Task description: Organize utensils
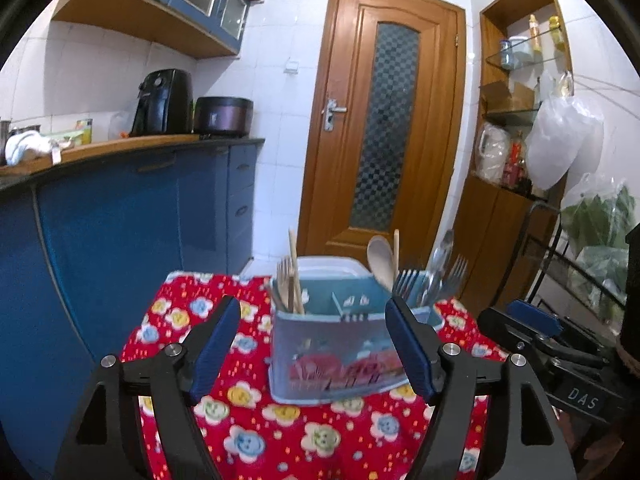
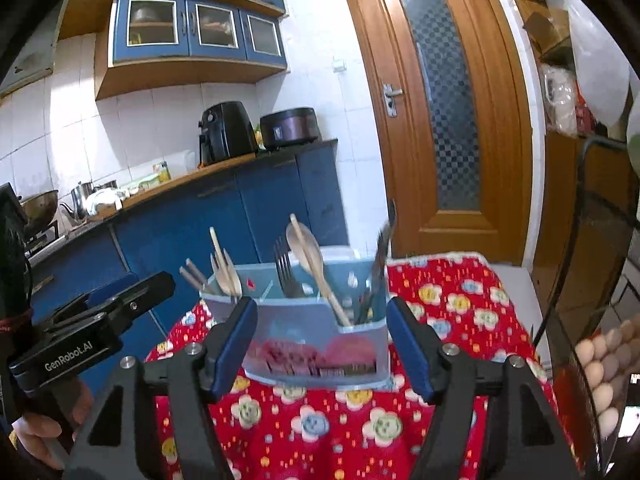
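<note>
A light blue utensil holder [image 1: 340,356] with several compartments stands on a small table under a red flowered cloth [image 1: 256,420]. Wooden forks and chopsticks [image 1: 290,280] stand in its left compartment. A wooden spoon [image 1: 381,262] and metal forks [image 1: 430,284] stand on its right side. My left gripper [image 1: 312,344] is open and empty, just in front of the holder. In the right wrist view the holder [image 2: 316,328] shows with the wooden spoon [image 2: 310,254] and metal forks [image 2: 286,270]. My right gripper [image 2: 322,340] is open and empty, close in front of it.
Blue kitchen cabinets [image 1: 140,220] with an air fryer [image 1: 164,102] and a cooker [image 1: 224,116] on the counter stand to the left. A wooden door [image 1: 384,120] is behind the table. A shelf unit [image 1: 516,112] and a black rack [image 1: 568,264] stand at the right. Eggs [image 2: 600,368] lie at the right.
</note>
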`<move>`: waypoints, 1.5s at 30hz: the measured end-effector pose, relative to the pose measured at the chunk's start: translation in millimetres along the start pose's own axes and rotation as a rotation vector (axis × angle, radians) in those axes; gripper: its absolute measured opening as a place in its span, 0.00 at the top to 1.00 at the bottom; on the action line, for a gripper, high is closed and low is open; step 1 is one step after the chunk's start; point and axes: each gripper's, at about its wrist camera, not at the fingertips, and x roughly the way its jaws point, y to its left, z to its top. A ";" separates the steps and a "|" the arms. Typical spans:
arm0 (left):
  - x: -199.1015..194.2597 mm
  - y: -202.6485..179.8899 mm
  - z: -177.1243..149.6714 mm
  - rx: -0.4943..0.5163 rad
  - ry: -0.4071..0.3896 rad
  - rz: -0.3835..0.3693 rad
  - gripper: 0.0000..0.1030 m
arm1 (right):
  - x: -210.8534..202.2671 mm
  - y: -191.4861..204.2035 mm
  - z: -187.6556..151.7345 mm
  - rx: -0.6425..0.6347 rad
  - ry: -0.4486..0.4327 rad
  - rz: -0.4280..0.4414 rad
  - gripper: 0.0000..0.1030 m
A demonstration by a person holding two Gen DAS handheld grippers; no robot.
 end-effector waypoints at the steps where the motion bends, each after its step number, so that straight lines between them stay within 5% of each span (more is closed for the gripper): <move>1: -0.1 -0.7 -6.0 0.001 0.006 0.002 0.26 | -0.7 -1.0 -3.7 0.004 0.004 -0.002 0.32; 17: 12.3 -6.7 -58.3 -0.022 0.061 0.023 0.26 | 4.4 -0.9 -49.7 -0.004 0.053 -0.044 0.31; 45: 15.0 -9.9 -67.0 -0.013 0.066 0.032 0.26 | 9.6 -8.5 -67.3 0.031 0.098 -0.046 0.31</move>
